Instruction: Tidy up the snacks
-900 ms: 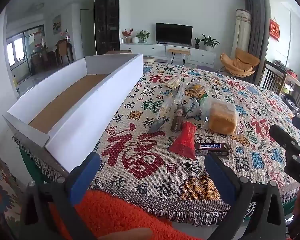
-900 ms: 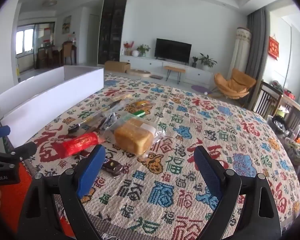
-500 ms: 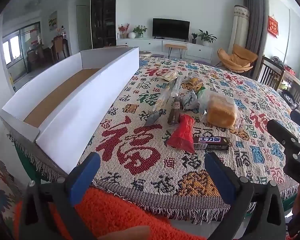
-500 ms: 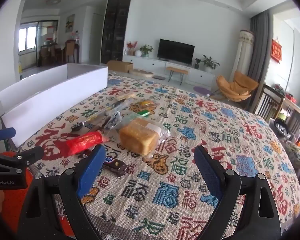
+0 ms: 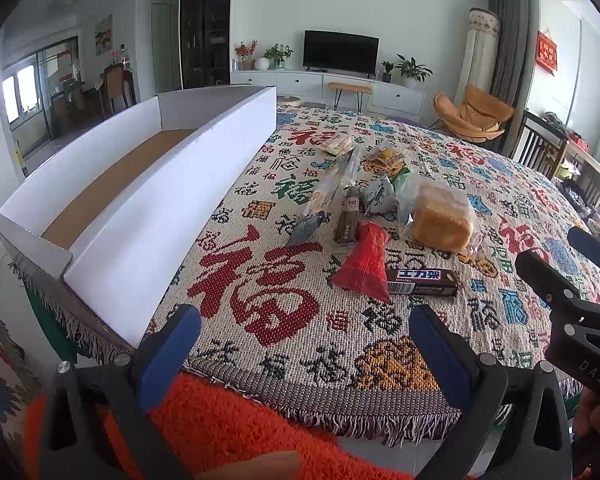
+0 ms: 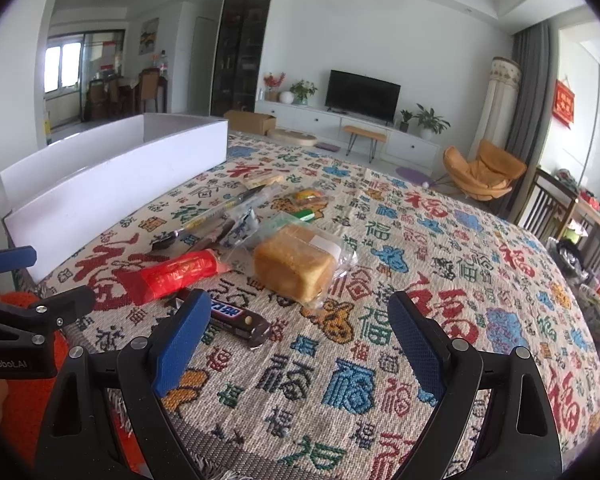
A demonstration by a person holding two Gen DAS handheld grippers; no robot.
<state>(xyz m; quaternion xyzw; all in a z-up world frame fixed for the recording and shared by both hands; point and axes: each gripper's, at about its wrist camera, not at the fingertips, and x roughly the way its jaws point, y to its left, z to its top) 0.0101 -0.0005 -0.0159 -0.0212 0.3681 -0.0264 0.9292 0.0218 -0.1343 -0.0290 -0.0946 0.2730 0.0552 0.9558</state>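
Both cameras now sit a little closer to the table than a moment earlier, and the snack pile looms larger in each view; nothing on the table has shifted, so sorting has not begun, and this reads as an approach.

The left gripper [image 5: 304,344] hangs above the near table edge, its blue-padded tongs spread wide with nothing between them; the right gripper [image 6: 300,340] is likewise spread wide and empty, hovering over the patterned tablecloth [image 6: 440,280] just short of the snacks.

The snacks lie in a loose cluster near the middle of the cloth; nearest is a dark chocolate bar [image 5: 422,281], lying flat and touching a red foil packet [image 5: 366,264]; just beyond sits a golden loaf of bread in clear wrap [image 5: 440,220]; behind these are a brown stick-shaped packet [image 5: 349,220], a long clear sleeve of biscuits [image 5: 328,192], and several small crinkled pouches [image 5: 384,196]; all are sealed and look light and soft.

To the left, along the table edge and well apart from the pile, stands a long white cardboard box [image 5: 172,208], open-topped with a bare brown floor; it holds nothing, so every snack is probably still to be moved there.
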